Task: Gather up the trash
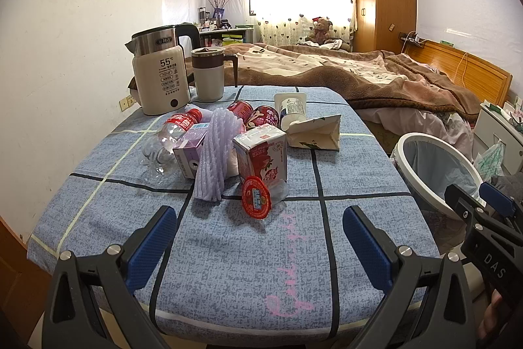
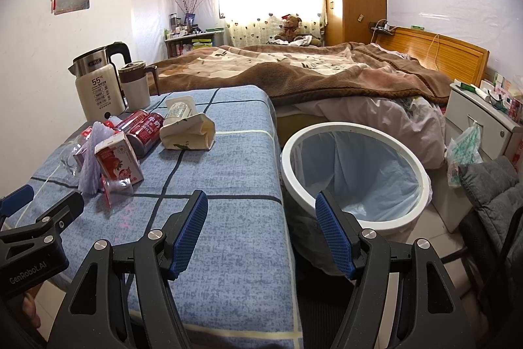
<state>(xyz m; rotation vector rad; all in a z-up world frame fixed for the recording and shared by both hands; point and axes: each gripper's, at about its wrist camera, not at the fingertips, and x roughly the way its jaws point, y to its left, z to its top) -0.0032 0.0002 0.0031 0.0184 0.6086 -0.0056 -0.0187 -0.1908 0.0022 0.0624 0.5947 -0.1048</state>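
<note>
Left gripper [image 1: 260,237]: jaws spread wide, nothing between them, poised low over the near edge of the blue checked tablecloth [image 1: 359,172]. Right gripper [image 2: 263,231]: likewise wide apart and empty, straddling the table edge and the white-rimmed trash bin [image 2: 421,179], which stands on the floor just beside the table with a pale liner and looks empty.

Trash sits in one cluster mid-table. Nearest the left gripper: a small jelly cup with red foil lid [image 1: 257,198], tipped on its side. Probably light, thin-walled and easily crushed; pinch across the body, not the lid rim.

Behind it:
- strawberry milk carton [image 1: 261,156], upright; stiff flat faces should suit the pads.
- purple foam net sleeve [image 1: 214,157], soft, will squash.
- clear plastic bottle [image 1: 170,136], lying down, slick, likely to roll.
- red cans [image 1: 261,116].
- crumpled paper bag [image 1: 315,131].

Kettle [image 1: 160,74] and mug [image 1: 209,72] stand behind; not trash, I judge.
</note>
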